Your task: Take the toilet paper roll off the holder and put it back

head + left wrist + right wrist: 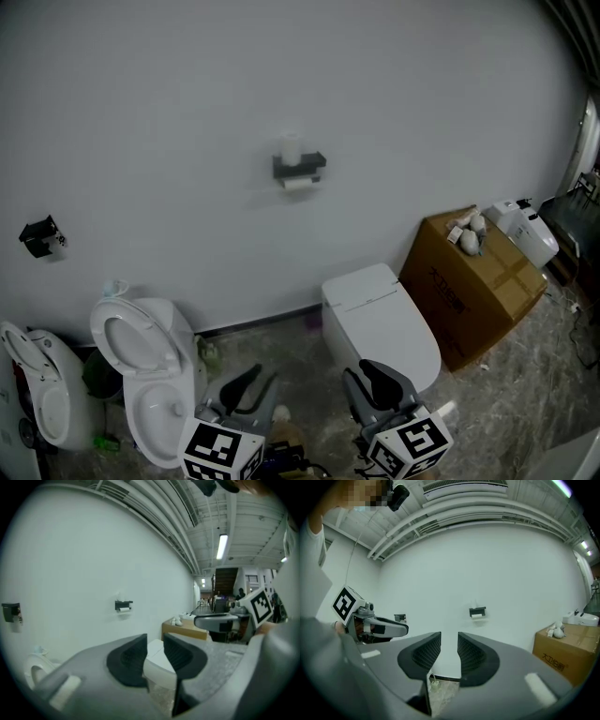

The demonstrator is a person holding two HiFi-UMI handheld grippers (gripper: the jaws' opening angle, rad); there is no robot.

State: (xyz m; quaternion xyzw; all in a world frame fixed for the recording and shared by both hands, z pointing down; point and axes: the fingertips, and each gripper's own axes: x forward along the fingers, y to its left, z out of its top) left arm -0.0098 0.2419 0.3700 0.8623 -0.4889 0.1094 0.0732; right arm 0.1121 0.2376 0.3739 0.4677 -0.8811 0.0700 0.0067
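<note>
While both grippers point toward wall, neither holds anything. Left gripper (251,382): jaws partly apart, gap empty, only closed toilet (380,323) seen through it. Right gripper (367,375): jaws likewise partly apart, nothing between. Toilet paper roll (298,185) hangs in holder (302,166) on wall, well ahead of both grippers, up and between them. Second roll (292,147) upright on holder top. Closed toilet just ahead of right gripper. Open-lid toilet (141,375) left of left gripper. Cardboard box (469,281) right of right gripper.
</note>
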